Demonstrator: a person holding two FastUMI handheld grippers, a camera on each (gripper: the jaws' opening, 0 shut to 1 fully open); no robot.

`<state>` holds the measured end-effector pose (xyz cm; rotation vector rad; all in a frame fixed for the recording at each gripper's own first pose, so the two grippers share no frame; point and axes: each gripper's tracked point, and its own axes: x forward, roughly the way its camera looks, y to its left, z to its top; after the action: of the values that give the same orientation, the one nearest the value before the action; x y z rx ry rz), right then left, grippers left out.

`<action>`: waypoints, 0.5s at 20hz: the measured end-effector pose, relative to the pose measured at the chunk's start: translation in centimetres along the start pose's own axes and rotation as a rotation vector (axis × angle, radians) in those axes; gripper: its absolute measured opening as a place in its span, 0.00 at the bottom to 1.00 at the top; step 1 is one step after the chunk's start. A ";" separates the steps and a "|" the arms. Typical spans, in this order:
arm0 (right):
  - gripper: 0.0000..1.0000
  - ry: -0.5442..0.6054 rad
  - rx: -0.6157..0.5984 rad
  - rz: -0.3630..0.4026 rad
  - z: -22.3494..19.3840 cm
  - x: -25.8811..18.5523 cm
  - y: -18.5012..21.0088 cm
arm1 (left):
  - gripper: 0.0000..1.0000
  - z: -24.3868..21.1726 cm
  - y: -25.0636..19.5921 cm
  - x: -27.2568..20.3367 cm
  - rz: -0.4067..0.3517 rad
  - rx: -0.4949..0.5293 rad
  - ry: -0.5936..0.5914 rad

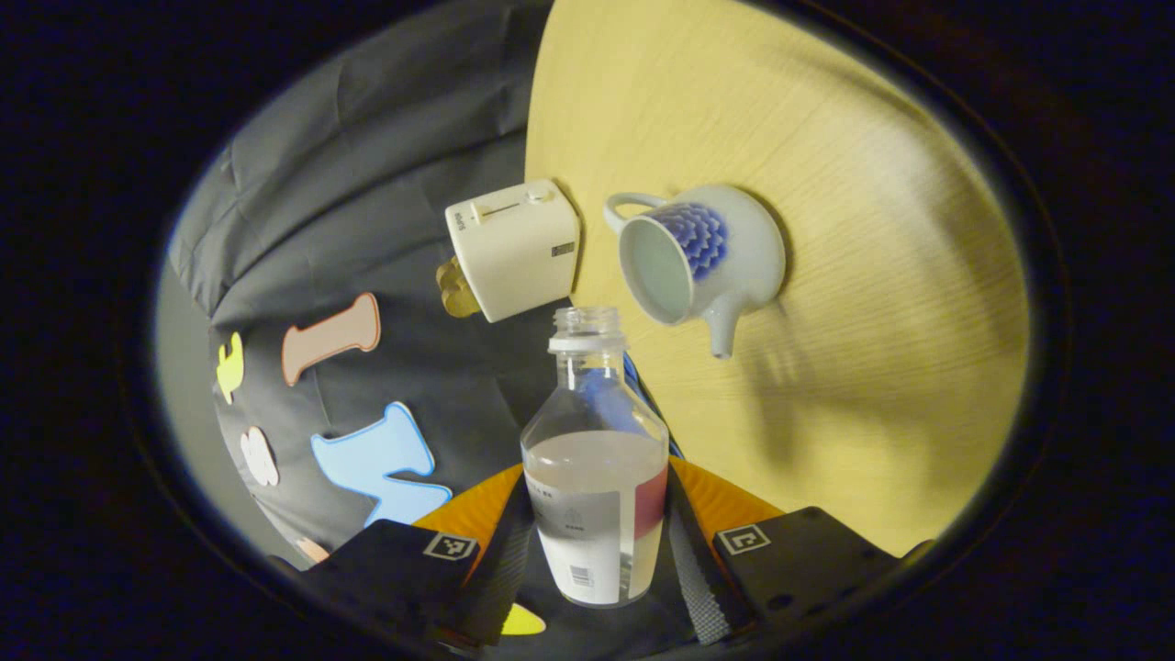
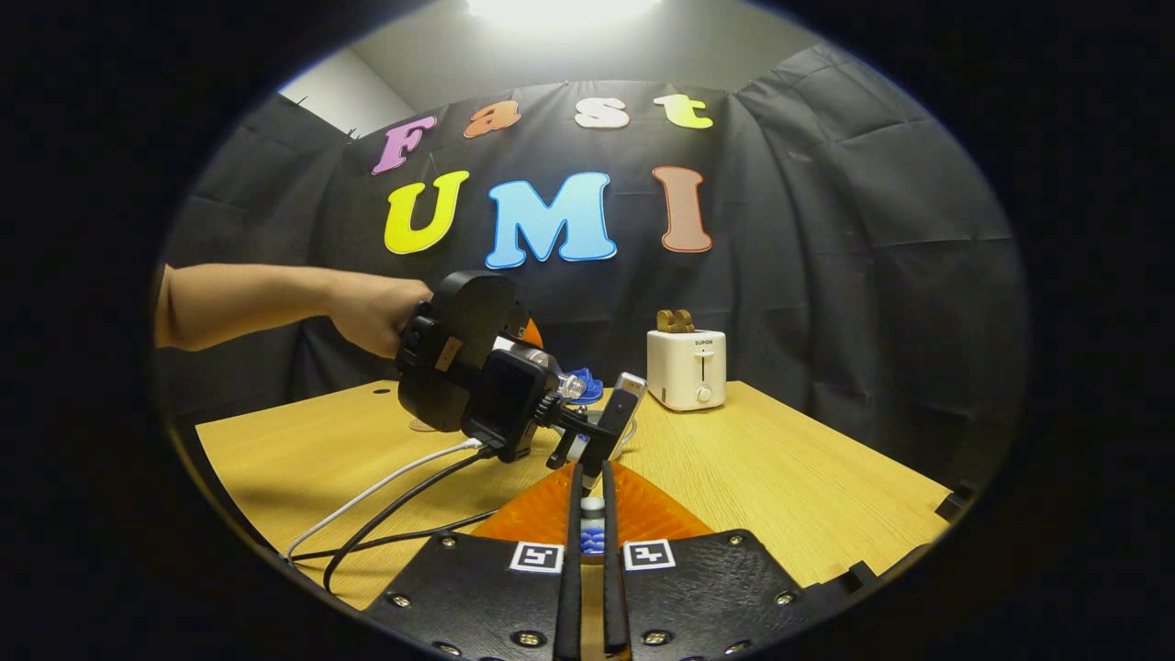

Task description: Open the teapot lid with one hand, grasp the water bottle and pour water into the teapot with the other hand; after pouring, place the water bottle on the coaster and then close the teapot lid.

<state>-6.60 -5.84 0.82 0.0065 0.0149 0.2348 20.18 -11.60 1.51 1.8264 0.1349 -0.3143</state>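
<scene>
My left gripper (image 1: 598, 482) is shut on the clear water bottle (image 1: 595, 514), which is uncapped and about half full. The bottle's open neck points toward the white teapot (image 1: 725, 262) with a blue pattern. The teapot stands lidless on the wooden table (image 1: 872, 275), a short gap ahead of the bottle's mouth. My right gripper (image 2: 592, 496) is shut on the small white-and-blue teapot lid (image 2: 593, 534), held above the table. In the right gripper view, a hand (image 2: 367, 312) holds the left gripper (image 2: 597, 418) with the bottle tipped forward.
A white toaster (image 1: 514, 248) with toast in it stands at the table's far edge beside the teapot, also seen as the toaster (image 2: 687, 369). Cables (image 2: 395, 496) trail from the left gripper across the table. A blue object (image 2: 584, 384) shows behind the bottle.
</scene>
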 end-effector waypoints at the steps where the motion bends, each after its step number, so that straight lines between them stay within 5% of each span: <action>1: 0.10 -0.004 -0.006 0.001 0.3 0.1 0.1 | 0.87 -0.3 -0.3 -0.2 0.005 -0.062 -0.011; 10: 0.10 -0.026 -0.020 0.051 2.1 1.6 2.2 | 0.87 -9.0 -3.5 -4.1 0.063 -0.687 0.013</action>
<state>-5.48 -3.30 2.95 -0.0100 -0.0133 0.2856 16.69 -1.74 1.57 1.1496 0.1696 -0.1792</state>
